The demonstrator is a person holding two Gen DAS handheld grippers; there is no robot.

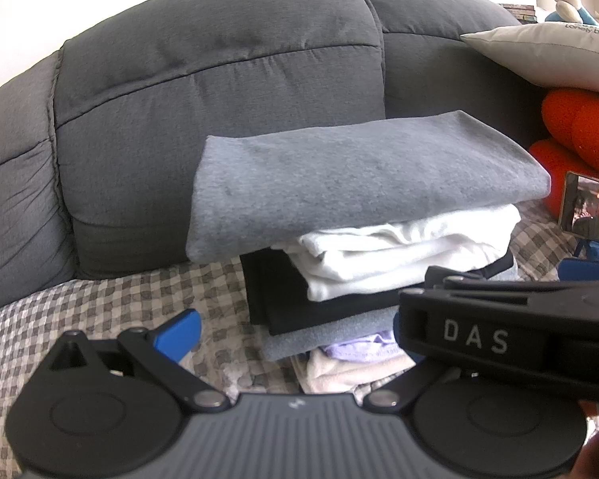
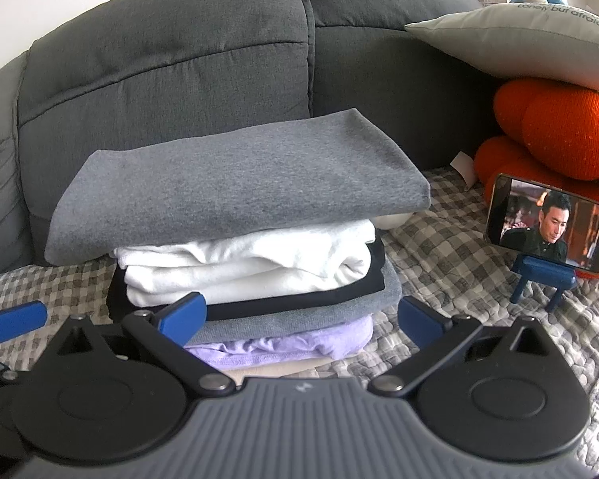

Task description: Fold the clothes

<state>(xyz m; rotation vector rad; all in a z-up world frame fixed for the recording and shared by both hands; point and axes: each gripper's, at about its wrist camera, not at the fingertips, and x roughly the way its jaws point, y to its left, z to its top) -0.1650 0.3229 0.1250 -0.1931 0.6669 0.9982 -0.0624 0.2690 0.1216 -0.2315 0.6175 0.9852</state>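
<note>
Right wrist view: a dark grey sofa [image 2: 171,52] fills the far field, its seat covered by a checked quilt [image 2: 451,239]. At centre stands a stack of folded clothes [image 2: 243,239] resting on the quilt: a grey garment [image 2: 235,183] on top, then a white garment [image 2: 251,267], a black garment [image 2: 299,301], a second grey layer, a lilac garment [image 2: 299,343] and a cream piece at the base. To the right, a pale cushion [image 2: 531,40] lies on an orange plush cushion [image 2: 559,127]; just in front of these a phone [image 2: 551,227] with a lit screen leans on a blue stand [image 2: 539,279]. The right gripper [image 2: 301,315] sits near the stack's front edge, its blue-tipped fingers [image 2: 183,313] spread wide and holding nothing. Left wrist view: the left gripper [image 1: 295,329] faces the same stack from the left; one blue finger [image 1: 179,333] is visible, the other is hidden behind the right gripper's black body, so whether its claw is open cannot be told.
</note>
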